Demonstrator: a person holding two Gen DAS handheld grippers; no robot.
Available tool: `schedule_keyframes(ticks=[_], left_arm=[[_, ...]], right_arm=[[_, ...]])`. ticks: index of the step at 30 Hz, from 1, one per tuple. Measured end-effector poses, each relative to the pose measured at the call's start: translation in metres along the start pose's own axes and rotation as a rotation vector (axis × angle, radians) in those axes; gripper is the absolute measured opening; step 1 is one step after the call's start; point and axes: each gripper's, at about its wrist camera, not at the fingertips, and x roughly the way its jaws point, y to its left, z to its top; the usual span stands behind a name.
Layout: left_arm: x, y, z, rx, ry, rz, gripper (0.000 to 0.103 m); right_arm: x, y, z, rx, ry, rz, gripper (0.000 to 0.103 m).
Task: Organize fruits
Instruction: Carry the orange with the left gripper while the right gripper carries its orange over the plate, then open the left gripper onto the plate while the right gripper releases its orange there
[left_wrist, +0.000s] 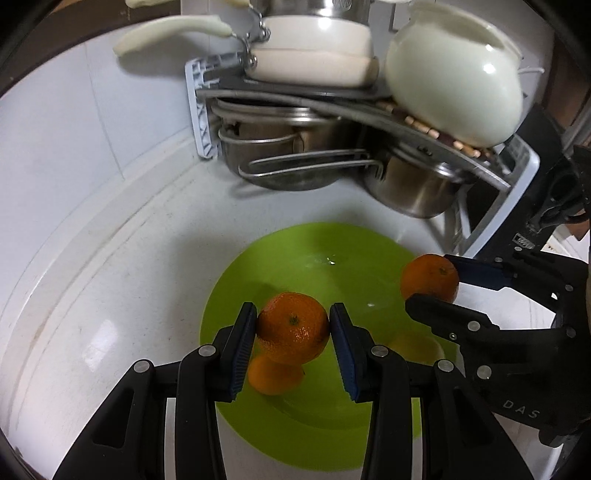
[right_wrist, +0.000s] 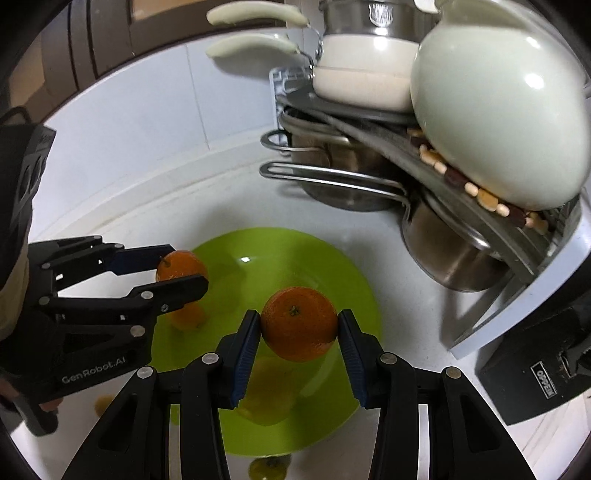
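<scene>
The orange (left_wrist: 292, 326) in the left gripper (left_wrist: 293, 325) is sitting squarely between the two blue pads, which are pressing on its flanks, stem dimple facing the camera. Straight beneath it the green plate (left_wrist: 280, 435) is lying on the white counter (left_wrist: 110, 258), and the orange is hanging above the plate, with its orange reflection showing on the glossy surface just under the fingers; so the way down from this gripper is the way to the plate.

The second orange (right_wrist: 299, 324) is being pinched the same way by the right gripper (right_wrist: 299, 328), pads on either side, and the same green plate (right_wrist: 332, 266) is lying directly below and a little ahead of it. Each gripper is showing in the other's view, off to the side: the right one (left_wrist: 432, 291) is gripping its orange (left_wrist: 430, 277) over the plate's right edge, while the left one (right_wrist: 183, 271) is holding its orange (right_wrist: 181, 264) over the left edge.

A round fruit has no long axis to mind. Both hands seem about equally near the plate, so either could lower first; the oranges are well apart, and I judge a straight descent is what the next move needs. Beyond the plate, a dish rack (left_wrist: 201, 110) with steel pots and a pale jug (left_wrist: 454, 85) is standing clear of both grippers.
</scene>
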Motion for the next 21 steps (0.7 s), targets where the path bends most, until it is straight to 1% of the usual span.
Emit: schedule_keyframes(ticks=[4,10,12,14,19,21], left_arm=[[0.01,-0.002,0.002,0.011,0.031,-0.002,0.041],[0.017,-0.001,0.003,-0.002,0.057,-0.009,0.041],[0.014,-0.002,0.002,0.002,0.044,-0.011,0.042],[0.011,-0.002,0.003,0.003,0.037,-0.005,0.044],[-0.005,-0.004,0.001,-0.009,0.011,-0.004,0.046],[-0.015,-0.006,-0.001,-0.01,-0.006,0.011,0.05]], right_arm=[[0.009,0.001,0.001,0.003,0.022,-0.001,0.044],[0.015,-0.001,-0.001,0.019,0.039,-0.001,0.044],[0.015,-0.001,-0.001,0.029,0.037,0.004,0.046],[0.013,-0.002,0.0,0.035,0.028,0.001,0.052],[0.001,-0.001,-0.002,0.031,-0.001,-0.005,0.052],[-0.005,-0.002,-0.003,0.032,-0.013,-0.004,0.052]])
